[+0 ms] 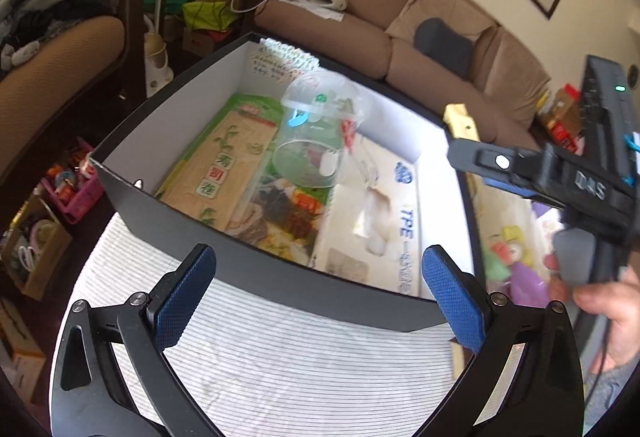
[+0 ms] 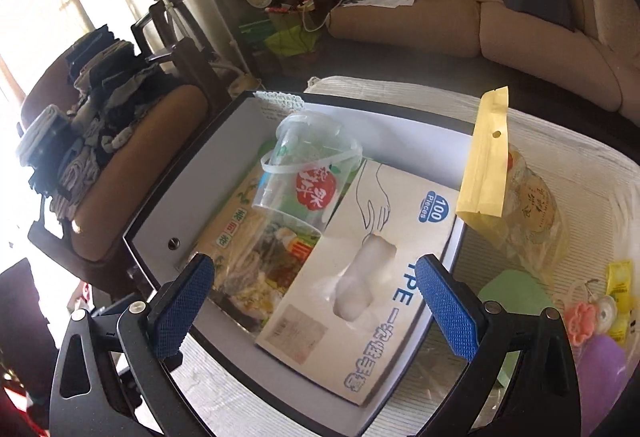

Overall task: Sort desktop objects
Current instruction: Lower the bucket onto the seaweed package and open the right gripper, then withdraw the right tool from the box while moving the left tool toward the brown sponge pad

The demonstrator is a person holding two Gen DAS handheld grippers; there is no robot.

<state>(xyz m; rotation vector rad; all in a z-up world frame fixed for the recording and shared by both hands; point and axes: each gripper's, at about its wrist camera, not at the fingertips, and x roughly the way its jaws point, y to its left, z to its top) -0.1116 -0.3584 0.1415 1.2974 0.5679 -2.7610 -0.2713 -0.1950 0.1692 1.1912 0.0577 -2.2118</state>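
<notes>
Hovering over the near edge of the box (image 1: 256,273), the left gripper (image 1: 320,297) has its blue-padded fingers (image 1: 184,297) spread wide, and nothing sits between them; below them lies only the striped cloth (image 1: 280,357) covering the bench. The box itself is dark outside, white inside, and already well filled. Along its left side lies the sushi mat packet (image 1: 224,173), flat on the bottom. Next to it, on the right, is the glove box (image 1: 380,221), lying flat, with a pale glove poking from its slot. On top of both rests the clear plastic cup (image 1: 316,133), tipped on its side, its white strap handle looped across it.

Over on the right, the right gripper (image 2: 316,313) is just as wide open and just as empty, its fingers (image 2: 448,313) framing the glove box (image 2: 376,277) from above without touching it. From this wrist the cup (image 2: 308,173) shows its red round label, and the sushi mat packet (image 2: 248,221) peeks out beneath it. Outside the box, to its right on the bench, a yellow pouch (image 2: 484,157) stands just beside the box wall, with a clear bag of snacks (image 2: 532,205) behind it. Nearer the camera lie a green card (image 2: 516,297) and small trinkets (image 2: 596,313). In the left wrist view, a hand (image 1: 600,301) grips the right gripper's handle.
</notes>
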